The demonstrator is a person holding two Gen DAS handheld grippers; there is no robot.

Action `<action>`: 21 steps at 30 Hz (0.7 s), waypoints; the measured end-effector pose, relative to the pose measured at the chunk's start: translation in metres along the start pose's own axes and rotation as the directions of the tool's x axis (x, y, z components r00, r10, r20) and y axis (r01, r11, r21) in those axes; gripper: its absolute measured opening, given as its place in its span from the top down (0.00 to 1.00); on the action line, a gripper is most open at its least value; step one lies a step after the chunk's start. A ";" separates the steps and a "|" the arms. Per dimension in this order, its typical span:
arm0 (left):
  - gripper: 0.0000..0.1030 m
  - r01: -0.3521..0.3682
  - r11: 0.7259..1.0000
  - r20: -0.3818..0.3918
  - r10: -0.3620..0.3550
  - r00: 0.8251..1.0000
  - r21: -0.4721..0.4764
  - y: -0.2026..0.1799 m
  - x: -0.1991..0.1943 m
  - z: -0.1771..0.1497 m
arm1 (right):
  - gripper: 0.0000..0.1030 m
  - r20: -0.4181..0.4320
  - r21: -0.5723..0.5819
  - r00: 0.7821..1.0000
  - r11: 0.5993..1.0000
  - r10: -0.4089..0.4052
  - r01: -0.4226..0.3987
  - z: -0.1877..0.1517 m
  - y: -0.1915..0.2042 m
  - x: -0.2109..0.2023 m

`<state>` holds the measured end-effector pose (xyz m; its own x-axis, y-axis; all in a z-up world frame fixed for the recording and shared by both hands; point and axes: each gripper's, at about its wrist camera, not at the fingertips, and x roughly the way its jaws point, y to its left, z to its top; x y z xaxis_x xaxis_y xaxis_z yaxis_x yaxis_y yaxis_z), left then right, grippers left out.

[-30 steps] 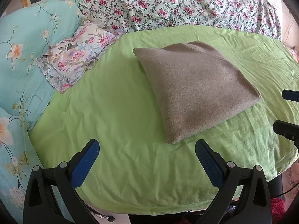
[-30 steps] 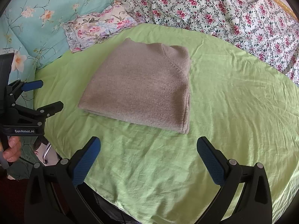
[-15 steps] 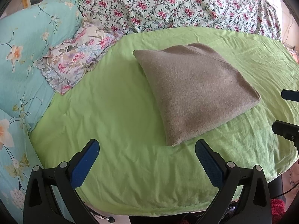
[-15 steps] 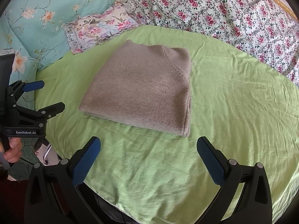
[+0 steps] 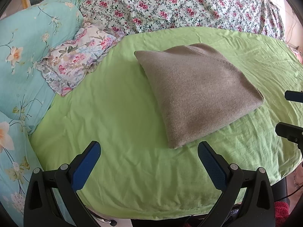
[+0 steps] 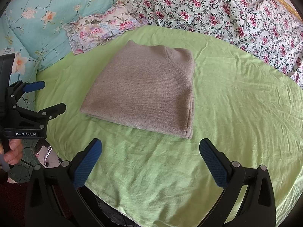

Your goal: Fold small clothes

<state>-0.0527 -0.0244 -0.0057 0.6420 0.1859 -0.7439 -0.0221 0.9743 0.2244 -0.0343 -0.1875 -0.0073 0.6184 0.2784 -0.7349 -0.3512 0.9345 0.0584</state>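
Observation:
A taupe knitted garment [image 5: 197,94] lies folded into a neat rectangle on the green sheet [image 5: 117,113]. It also shows in the right wrist view [image 6: 144,92]. My left gripper [image 5: 149,151] is open and empty, held above the sheet just short of the garment's near corner. My right gripper [image 6: 150,151] is open and empty, held just short of the garment's near edge. The right gripper's fingertips [image 5: 289,130] show at the right edge of the left wrist view. The left gripper [image 6: 36,98] shows at the left of the right wrist view, open.
A turquoise floral quilt [image 5: 24,56] lies to the left. A small floral pillow [image 5: 75,64] sits at the sheet's far left corner. A pink-flowered blanket [image 5: 180,5] lies behind. The sheet's front edge [image 5: 151,213] drops off below the grippers.
Both views have shifted only slightly; the garment sits a little lower in frame. Both grippers stay open and the garment has not moved.

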 end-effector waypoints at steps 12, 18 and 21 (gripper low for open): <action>0.00 -0.001 1.000 0.003 0.001 1.000 0.003 0.001 0.002 0.001 | 0.00 0.007 -0.008 1.000 1.000 0.007 -0.007 0.004 -0.001 0.000; 0.00 -0.002 1.000 0.005 0.002 1.000 0.007 0.000 0.002 0.003 | 0.00 0.009 -0.009 1.000 1.000 0.009 -0.009 0.005 -0.001 -0.001; 0.00 -0.002 1.000 0.005 0.002 1.000 0.007 0.000 0.002 0.003 | 0.00 0.008 -0.009 1.000 1.000 0.010 -0.009 0.006 -0.001 0.000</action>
<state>-0.0491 -0.0242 -0.0048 0.6458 0.1872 -0.7402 -0.0181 0.9730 0.2303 -0.0304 -0.1868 -0.0033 0.6203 0.2890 -0.7292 -0.3636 0.9297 0.0591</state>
